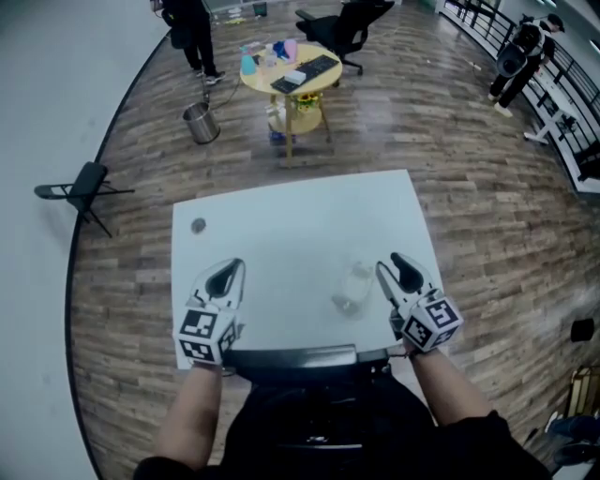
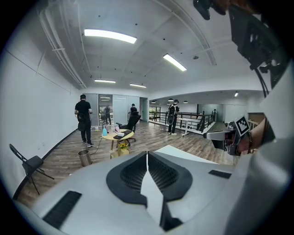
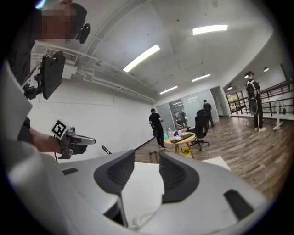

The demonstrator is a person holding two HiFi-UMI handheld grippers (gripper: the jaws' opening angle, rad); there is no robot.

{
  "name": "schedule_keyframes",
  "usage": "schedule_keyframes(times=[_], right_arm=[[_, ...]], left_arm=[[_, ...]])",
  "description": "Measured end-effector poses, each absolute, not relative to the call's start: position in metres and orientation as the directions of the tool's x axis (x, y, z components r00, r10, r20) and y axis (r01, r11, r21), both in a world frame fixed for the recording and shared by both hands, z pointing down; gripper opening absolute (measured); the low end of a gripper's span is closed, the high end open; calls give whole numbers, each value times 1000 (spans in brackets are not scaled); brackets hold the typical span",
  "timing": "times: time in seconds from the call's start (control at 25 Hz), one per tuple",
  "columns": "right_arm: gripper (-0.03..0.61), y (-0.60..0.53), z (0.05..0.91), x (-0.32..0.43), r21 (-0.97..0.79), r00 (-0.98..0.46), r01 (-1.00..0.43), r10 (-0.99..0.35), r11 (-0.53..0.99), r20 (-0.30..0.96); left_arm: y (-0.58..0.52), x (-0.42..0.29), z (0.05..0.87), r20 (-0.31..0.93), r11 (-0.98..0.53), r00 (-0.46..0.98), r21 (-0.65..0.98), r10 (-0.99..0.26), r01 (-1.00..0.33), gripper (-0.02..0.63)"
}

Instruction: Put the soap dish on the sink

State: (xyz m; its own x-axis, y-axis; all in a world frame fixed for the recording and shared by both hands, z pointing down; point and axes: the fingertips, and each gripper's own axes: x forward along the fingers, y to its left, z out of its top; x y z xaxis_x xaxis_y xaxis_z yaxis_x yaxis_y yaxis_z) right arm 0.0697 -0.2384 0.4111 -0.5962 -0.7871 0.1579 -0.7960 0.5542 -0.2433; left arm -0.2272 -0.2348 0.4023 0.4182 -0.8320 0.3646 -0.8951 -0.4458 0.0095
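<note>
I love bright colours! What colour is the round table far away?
The round table is yellow, clearest in the head view.

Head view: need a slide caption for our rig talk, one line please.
Left gripper shut, right gripper open beside a clear dish, both above the white table's near edge.

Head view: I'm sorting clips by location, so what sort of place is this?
Likely an open office or lab space: wood-plank floor, a round yellow table bearing a keyboard, a black office chair.
</note>
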Motion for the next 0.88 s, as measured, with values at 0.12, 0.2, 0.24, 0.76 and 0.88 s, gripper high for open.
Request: schedule_keyframes(times=[0.12, 0.2, 0.24, 0.76, 0.88], right_arm=[[176, -234, 409, 73, -224, -592, -800, -792, 556, 149], [163, -231, 406, 76, -203, -588, -805, -796, 558, 143], [163, -231, 406, 78, -193, -586, -807, -798, 558, 141], [117, -225, 403, 79, -147, -590, -806, -798, 573, 126], [114, -227, 403, 81, -148, -581, -813, -802, 563, 139]], left_arm=[[-229, -222, 405, 366, -447, 419, 11, -831, -895, 14], [-225, -217, 408, 367, -448, 421, 13, -829, -894, 14], [-224, -214, 409, 368, -449, 421, 13, -829, -894, 14], [-220, -211, 415, 392, -439, 407, 11, -825, -899, 14], [-221, -205, 416, 403, -441, 411, 20, -818, -897, 14]])
